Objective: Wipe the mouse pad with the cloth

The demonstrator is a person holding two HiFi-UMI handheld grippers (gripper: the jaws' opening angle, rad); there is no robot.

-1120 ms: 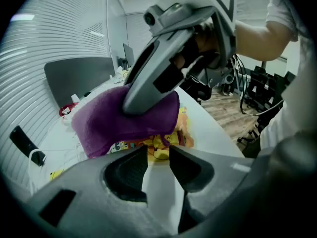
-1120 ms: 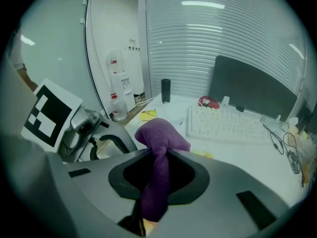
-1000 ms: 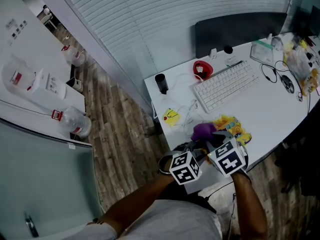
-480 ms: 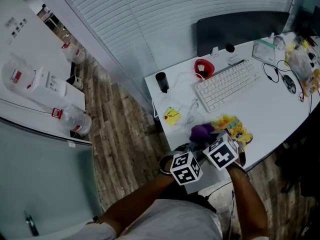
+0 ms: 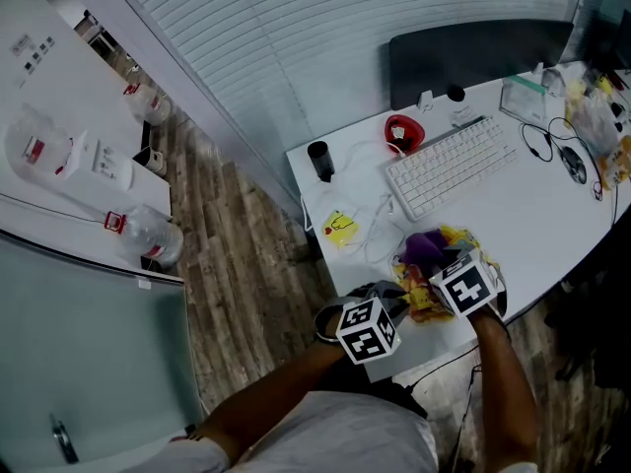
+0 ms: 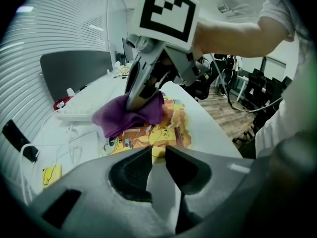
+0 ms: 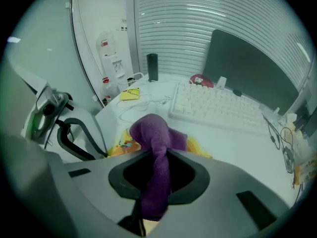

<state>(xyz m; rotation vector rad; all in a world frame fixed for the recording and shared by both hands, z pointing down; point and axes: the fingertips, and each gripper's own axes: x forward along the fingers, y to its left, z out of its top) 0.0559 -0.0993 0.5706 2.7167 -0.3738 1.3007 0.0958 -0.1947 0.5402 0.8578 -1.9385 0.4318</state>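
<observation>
Clamps the right gripper [image 7: 158, 155] on the purple cloth [image 7: 151, 130], bunched end down on the yellow cartoon-printed mouse pad [image 6: 151, 135], just in front of the keyboard [image 5: 449, 166]. Holds the left gripper [image 6: 157, 152] at the pad's side away from the keyboard, jaws just drawn in to a narrow gap, yellow edge at their tips, not visibly pinched. Carries small lettering on the pad, too blurred to read.

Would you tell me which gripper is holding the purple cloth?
The right gripper: the cloth is pinched in its jaws. The left gripper has jaws that have just been closing with nothing between them.
</observation>
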